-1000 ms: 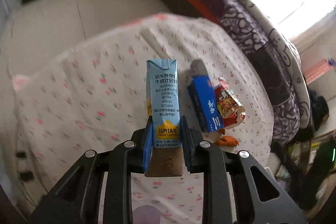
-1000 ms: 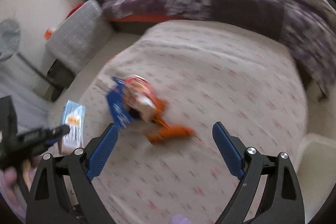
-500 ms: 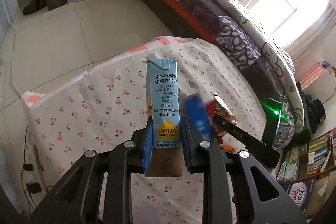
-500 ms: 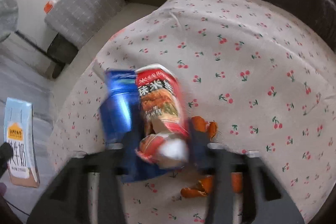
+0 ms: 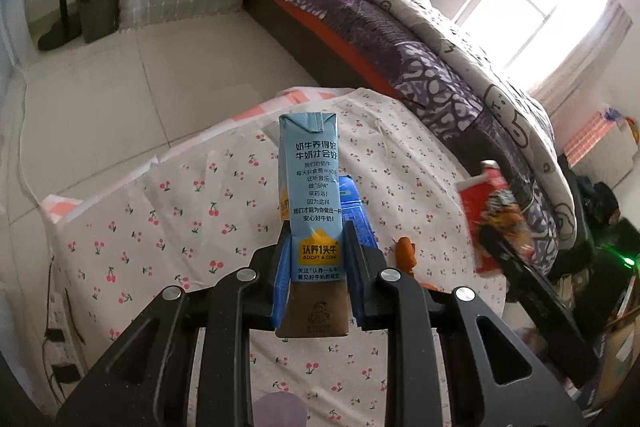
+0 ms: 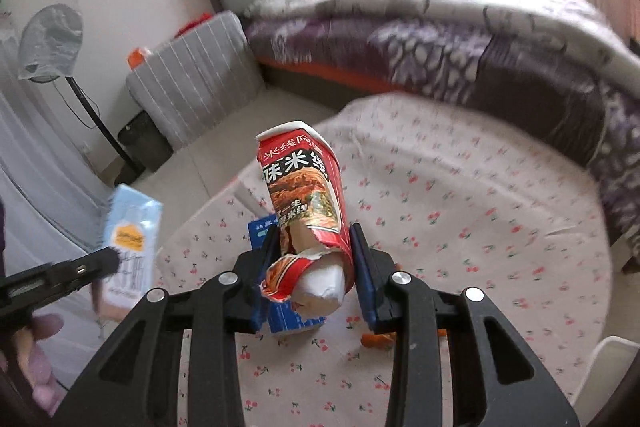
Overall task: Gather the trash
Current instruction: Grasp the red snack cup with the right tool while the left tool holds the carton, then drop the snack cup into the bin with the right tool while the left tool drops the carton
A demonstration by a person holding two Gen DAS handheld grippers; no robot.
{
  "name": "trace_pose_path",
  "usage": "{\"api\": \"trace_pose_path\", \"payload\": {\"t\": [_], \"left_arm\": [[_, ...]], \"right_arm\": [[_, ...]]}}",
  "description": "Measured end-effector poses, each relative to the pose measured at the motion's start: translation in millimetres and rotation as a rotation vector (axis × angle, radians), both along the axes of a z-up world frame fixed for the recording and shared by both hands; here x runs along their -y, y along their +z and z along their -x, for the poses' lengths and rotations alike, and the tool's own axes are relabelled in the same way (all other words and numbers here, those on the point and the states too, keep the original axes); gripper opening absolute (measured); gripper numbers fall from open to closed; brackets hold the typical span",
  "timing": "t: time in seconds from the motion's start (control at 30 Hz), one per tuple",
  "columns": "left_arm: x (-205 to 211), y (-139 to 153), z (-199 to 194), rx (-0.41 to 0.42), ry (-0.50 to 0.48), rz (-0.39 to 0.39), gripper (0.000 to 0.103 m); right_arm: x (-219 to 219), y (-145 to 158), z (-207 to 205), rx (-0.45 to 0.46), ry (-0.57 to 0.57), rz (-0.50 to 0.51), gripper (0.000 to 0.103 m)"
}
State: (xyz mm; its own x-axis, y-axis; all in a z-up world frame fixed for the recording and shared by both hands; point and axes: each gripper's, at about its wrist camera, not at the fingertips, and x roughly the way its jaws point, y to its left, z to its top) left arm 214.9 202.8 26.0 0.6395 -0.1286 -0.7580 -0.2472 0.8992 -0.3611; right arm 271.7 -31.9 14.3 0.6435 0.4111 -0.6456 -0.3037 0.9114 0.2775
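Lifted clear of the cherry-print table (image 6: 460, 227), the torn red noodle packet (image 6: 306, 211) is now sitting clamped in the right hand-held gripper (image 6: 314, 267), whose jaws were wide apart a second ago. The left hand-held gripper (image 5: 314, 263) is still pinching the blue milk carton (image 5: 310, 195). A blue box (image 6: 296, 319) and orange peel (image 5: 405, 251) are remaining on the cloth, so collecting is looking partly done.
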Motion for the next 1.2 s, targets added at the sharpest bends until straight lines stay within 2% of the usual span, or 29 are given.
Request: {"api": "trace_pose_path", "payload": {"t": [0.13, 0.33, 0.47, 0.6, 1.2], "left_arm": [[14, 3, 4, 0.021, -0.025, -0.044, 0.024], [41, -3, 7, 0.025, -0.060, -0.087, 0.024], [65, -7, 7, 0.035, -0.088, -0.136, 0.024], [96, -8, 6, 0.052, -0.134, -0.175, 0.024], [214, -7, 8, 0.108, -0.355, -0.179, 0.024]], "right_arm": [[20, 6, 24, 0.037, -0.025, -0.010, 0.035], [64, -5, 54, 0.048, -0.092, -0.045, 0.035], [86, -12, 62, 0.048, -0.134, -0.039, 0.035], [102, -4, 73, 0.094, -0.155, -0.003, 0.035], [201, 4, 106, 0.076, -0.340, 0.027, 0.035]]}}
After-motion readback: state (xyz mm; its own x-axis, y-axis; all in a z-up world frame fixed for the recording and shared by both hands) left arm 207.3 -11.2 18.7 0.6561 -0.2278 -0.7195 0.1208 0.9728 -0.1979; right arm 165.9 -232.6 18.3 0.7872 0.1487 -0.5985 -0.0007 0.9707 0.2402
